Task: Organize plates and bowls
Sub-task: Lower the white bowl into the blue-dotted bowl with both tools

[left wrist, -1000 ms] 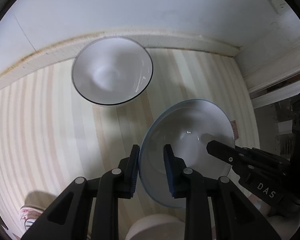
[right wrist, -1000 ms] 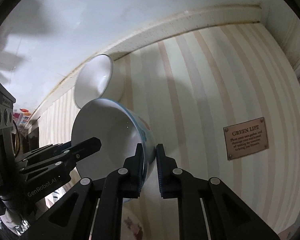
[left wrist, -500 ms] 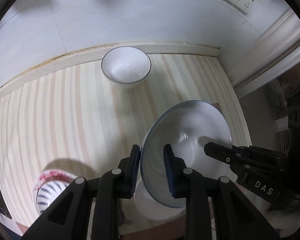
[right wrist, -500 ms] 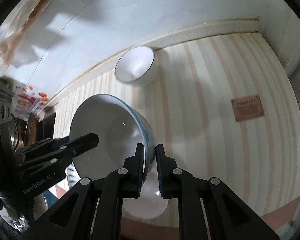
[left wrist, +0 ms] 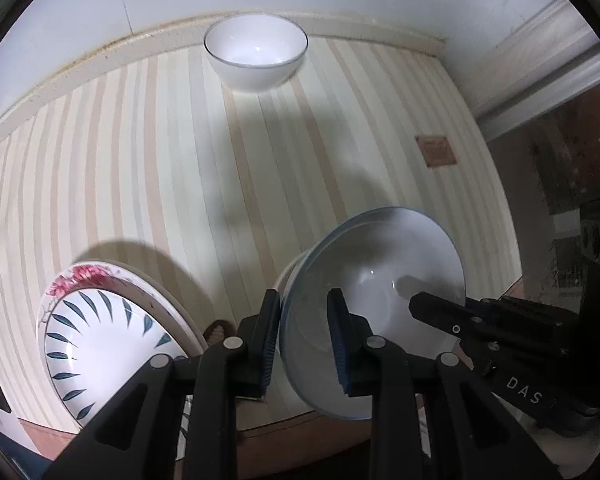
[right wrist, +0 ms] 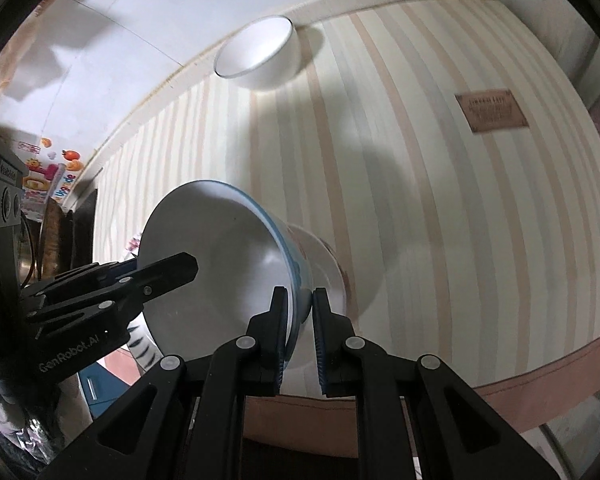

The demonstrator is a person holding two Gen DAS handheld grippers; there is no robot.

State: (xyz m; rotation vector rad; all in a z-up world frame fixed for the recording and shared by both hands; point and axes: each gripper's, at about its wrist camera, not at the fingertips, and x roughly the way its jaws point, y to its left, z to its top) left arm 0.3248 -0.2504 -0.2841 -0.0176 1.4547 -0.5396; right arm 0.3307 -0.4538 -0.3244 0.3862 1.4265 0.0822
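Observation:
Both grippers hold one blue-rimmed white bowl [left wrist: 376, 292] by opposite sides of its rim, above the near edge of the striped table. My left gripper [left wrist: 303, 336] is shut on its left rim. My right gripper [right wrist: 299, 332] is shut on its right rim; the bowl [right wrist: 220, 264] shows a blue outer wall there. A plain white bowl [left wrist: 256, 54] stands at the table's far edge by the wall, also in the right wrist view [right wrist: 260, 54]. A leaf-patterned plate [left wrist: 100, 340] on a red-flowered plate lies near left.
The striped tablecloth [left wrist: 160, 160] covers the table; a brown label [right wrist: 490, 110] is sewn on at the right. Another white dish [right wrist: 324, 264] lies under the held bowl. A white wall runs along the table's back. Clutter and a colourful package [right wrist: 48, 176] stand far left.
Both grippers have pulled back toward the table's near edge with the bowl held between them. The white bowl now lies farther off, and the stacked plates have come into view at the left.

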